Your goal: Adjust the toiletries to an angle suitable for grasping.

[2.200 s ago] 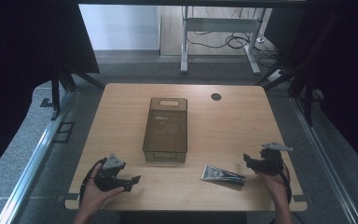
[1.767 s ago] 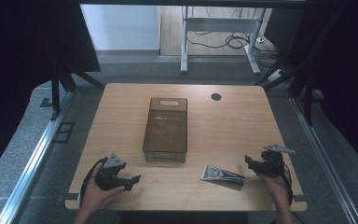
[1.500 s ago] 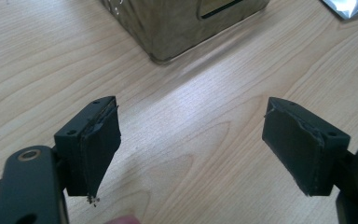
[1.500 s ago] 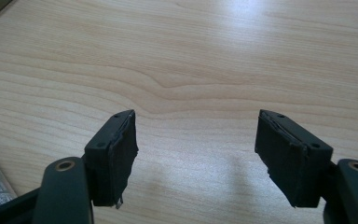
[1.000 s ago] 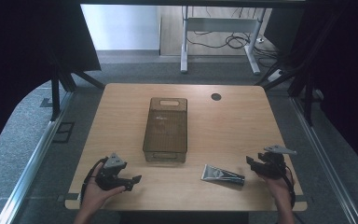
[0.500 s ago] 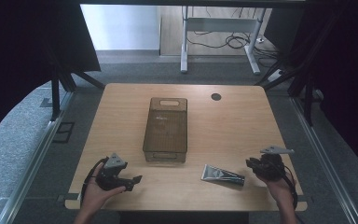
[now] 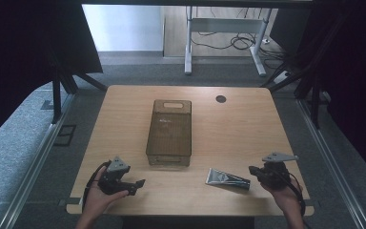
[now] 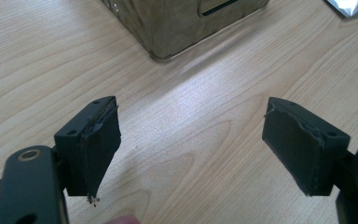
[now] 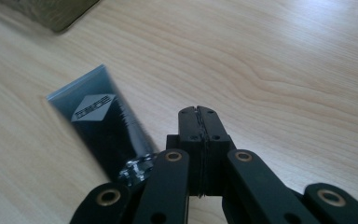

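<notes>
Black tube (silver crimp), olive box.

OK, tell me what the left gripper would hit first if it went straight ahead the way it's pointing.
Probably the near corner of the brown box. The left gripper is open, with bare table between its pads and the box straight ahead. Depth is hard to judge.

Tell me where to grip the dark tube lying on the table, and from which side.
Grip the tube across its round body near the cap end, coming down from above with the right tongs, which sit shut beside it. It lies flat, so its crimped end looks too thin for the jaws to catch.
</notes>
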